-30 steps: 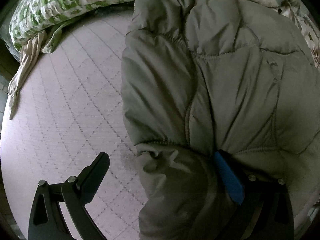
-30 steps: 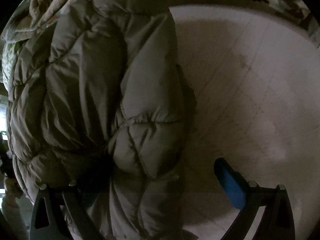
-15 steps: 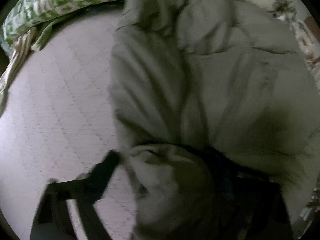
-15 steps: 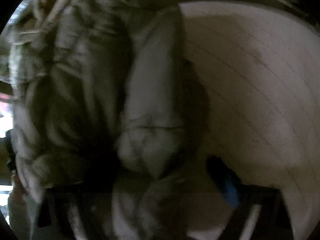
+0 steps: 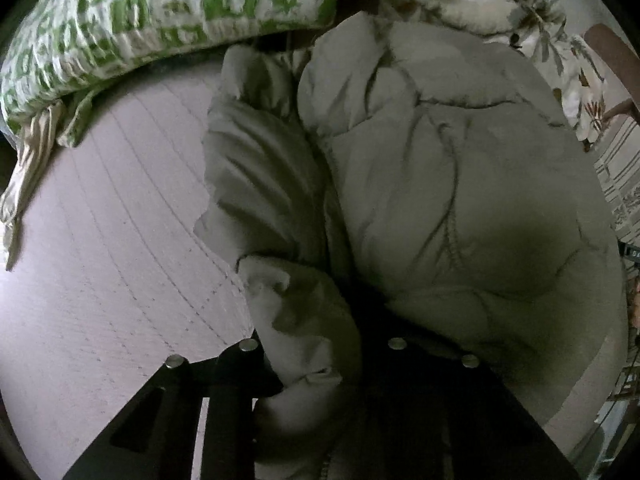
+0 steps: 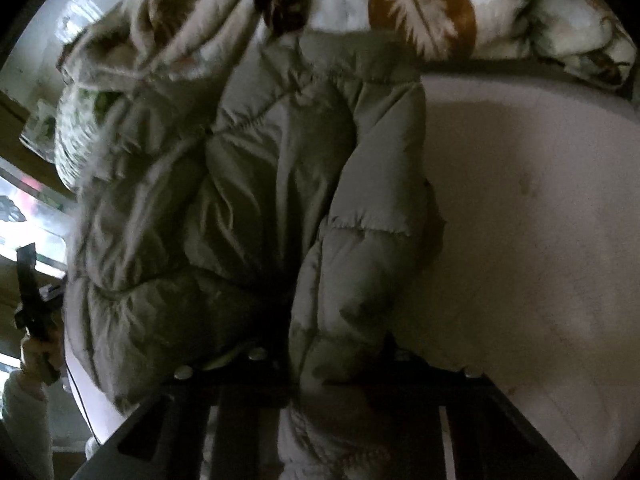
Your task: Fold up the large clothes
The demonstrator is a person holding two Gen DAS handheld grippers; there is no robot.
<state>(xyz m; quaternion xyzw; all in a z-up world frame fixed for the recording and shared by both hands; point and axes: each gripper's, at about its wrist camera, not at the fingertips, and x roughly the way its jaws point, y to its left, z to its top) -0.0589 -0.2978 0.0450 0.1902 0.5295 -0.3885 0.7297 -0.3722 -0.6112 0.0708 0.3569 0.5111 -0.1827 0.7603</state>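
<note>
Tongs just closing, pinching puffer jacket, quilted bedspread

Both jaws just closed: left hand-held gripper, right hand-held gripper

Both grippers, wide apart a second ago, have just been closing on the puffy jacket: the left gripper now pinches a bunched fold near the jacket's left edge, the right gripper a fold at its right edge, gathering the fabric up off the mattress.
</note>
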